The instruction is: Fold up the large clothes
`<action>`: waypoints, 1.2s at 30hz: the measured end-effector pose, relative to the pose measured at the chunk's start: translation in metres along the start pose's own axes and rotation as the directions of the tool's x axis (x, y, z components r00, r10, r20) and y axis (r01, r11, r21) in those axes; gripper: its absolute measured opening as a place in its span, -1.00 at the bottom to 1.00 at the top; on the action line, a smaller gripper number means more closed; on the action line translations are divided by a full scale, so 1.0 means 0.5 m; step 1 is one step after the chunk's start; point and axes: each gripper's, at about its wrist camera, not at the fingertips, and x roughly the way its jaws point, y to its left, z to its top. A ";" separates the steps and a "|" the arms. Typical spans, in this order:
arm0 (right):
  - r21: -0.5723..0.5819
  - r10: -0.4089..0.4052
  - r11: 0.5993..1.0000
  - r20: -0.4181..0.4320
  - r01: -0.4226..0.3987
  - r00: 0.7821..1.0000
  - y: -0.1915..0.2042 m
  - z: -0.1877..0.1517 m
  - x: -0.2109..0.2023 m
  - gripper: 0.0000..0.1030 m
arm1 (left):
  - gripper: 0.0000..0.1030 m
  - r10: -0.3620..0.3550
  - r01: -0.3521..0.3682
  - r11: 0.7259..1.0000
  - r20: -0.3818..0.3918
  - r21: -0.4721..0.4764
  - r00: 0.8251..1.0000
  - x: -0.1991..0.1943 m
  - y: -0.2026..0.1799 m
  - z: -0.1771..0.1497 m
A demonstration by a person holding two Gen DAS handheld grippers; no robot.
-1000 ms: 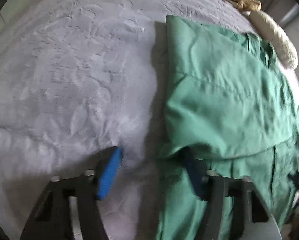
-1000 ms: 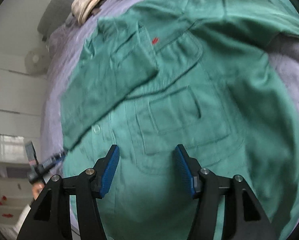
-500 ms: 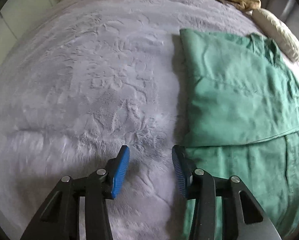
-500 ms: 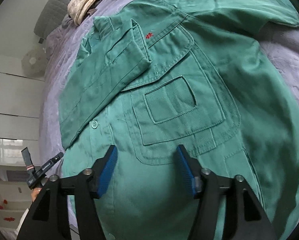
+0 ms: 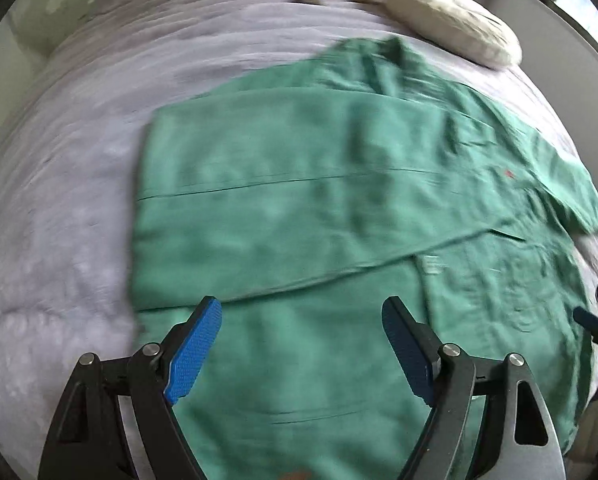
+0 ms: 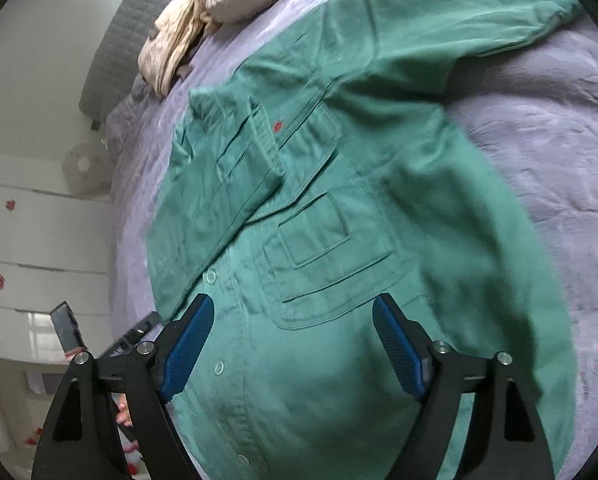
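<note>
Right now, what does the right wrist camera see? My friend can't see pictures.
A big green shirt lies spread on a purple blanket, one side folded over its front. The right tool hovers above it, jaws opening, nothing between them. Beige bedding is piled beyond.

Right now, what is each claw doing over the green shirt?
Left claw: jaws opening, nothing gripped, above the green cotton work shirt.
Right claw: jaws opening, nothing gripped, above the shirt.

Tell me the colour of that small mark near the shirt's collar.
Red, on the green shirt; the small mark shows best in the right wrist view.
</note>
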 end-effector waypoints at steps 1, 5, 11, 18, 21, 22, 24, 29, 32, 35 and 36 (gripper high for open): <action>0.012 0.009 1.000 0.009 -0.009 1.000 -0.008 0.004 -0.009 0.63 | 0.66 -0.004 0.004 1.000 0.001 0.019 1.000 0.005 -0.036 0.005; 0.049 0.025 0.998 0.055 -0.028 0.998 -0.042 0.027 -0.044 0.66 | 1.00 -0.015 0.015 0.998 -0.004 0.065 1.000 0.011 -0.115 0.003; 0.091 0.044 0.994 0.131 -0.057 0.990 -0.103 0.071 -0.097 0.70 | 1.00 -0.026 0.030 0.995 -0.045 0.091 0.999 0.040 -0.202 0.019; 0.114 0.044 0.991 0.231 -0.072 0.972 -0.169 0.133 -0.157 1.00 | 1.00 -0.023 0.033 0.994 -0.099 0.101 0.995 0.089 -0.278 0.036; 0.142 0.020 0.988 0.259 -0.059 0.966 -0.207 0.169 -0.179 1.00 | 1.00 -0.036 0.049 0.994 -0.120 0.100 0.992 0.106 -0.307 0.040; 0.159 0.020 0.985 0.262 -0.063 0.965 -0.223 0.182 -0.184 1.00 | 1.00 -0.035 0.047 0.994 -0.113 0.103 0.993 0.107 -0.320 0.042; 0.192 0.015 0.979 0.271 -0.069 0.963 -0.250 0.205 -0.195 1.00 | 1.00 -0.038 0.049 0.993 -0.107 0.109 0.994 0.109 -0.339 0.047; 0.295 0.010 0.949 0.326 -0.111 0.945 -0.339 0.275 -0.227 1.00 | 1.00 -0.050 0.059 0.992 -0.090 0.108 0.995 0.115 -0.388 0.065; 0.328 0.016 0.933 0.371 -0.147 0.929 -0.381 0.320 -0.244 1.00 | 1.00 -0.067 0.075 0.994 -0.089 0.085 0.994 0.120 -0.416 0.082; 0.345 0.035 0.919 0.411 -0.191 0.911 -0.415 0.366 -0.252 1.00 | 1.00 -0.080 0.085 0.995 -0.079 0.060 0.994 0.128 -0.441 0.104; 0.351 0.042 0.913 0.422 -0.206 0.906 -0.424 0.382 -0.252 1.00 | 1.00 -0.085 0.089 0.995 -0.074 0.055 0.994 0.131 -0.449 0.110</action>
